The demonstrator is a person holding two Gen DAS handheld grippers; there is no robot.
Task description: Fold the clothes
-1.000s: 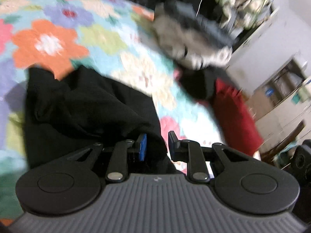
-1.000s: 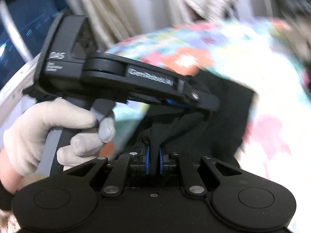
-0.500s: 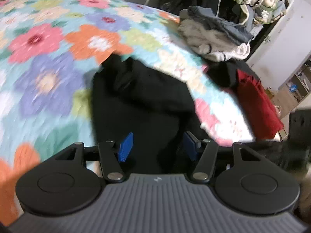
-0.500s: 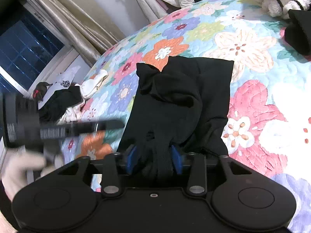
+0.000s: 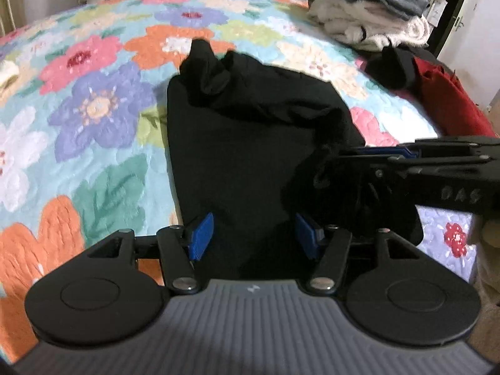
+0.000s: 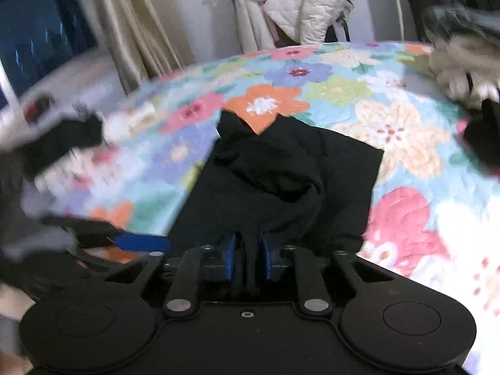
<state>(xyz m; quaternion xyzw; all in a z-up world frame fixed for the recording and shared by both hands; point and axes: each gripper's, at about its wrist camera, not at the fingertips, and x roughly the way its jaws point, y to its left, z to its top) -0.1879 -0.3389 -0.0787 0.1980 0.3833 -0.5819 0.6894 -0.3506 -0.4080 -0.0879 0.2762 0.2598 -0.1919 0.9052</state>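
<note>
A black garment (image 5: 237, 143) lies partly folded on the flowered bedspread (image 5: 93, 109), with a bunched hump across its upper half. My left gripper (image 5: 253, 234) hovers open over the garment's near edge, nothing pinched between its blue pads (image 5: 201, 234). My right gripper (image 6: 248, 259) is shut on a gathered bunch of the black garment (image 6: 281, 168) at its near edge. In the left wrist view the right gripper (image 5: 350, 156) reaches in from the right, cloth hanging from it. In the right wrist view the left gripper's blue pad (image 6: 140, 242) shows at the left.
A pile of white and grey clothes (image 5: 368, 15) sits at the bed's far right, with a small black item (image 5: 390, 65) and a red cloth (image 5: 447, 93) beside it. More clothes (image 6: 62, 137) lie at the left bed edge. Curtains (image 6: 134, 22) and a hanging jacket stand behind.
My left gripper has opened wide and swung round to face along the garment. The right gripper's jaws, wider half a second ago, have narrowed onto the black cloth again.
</note>
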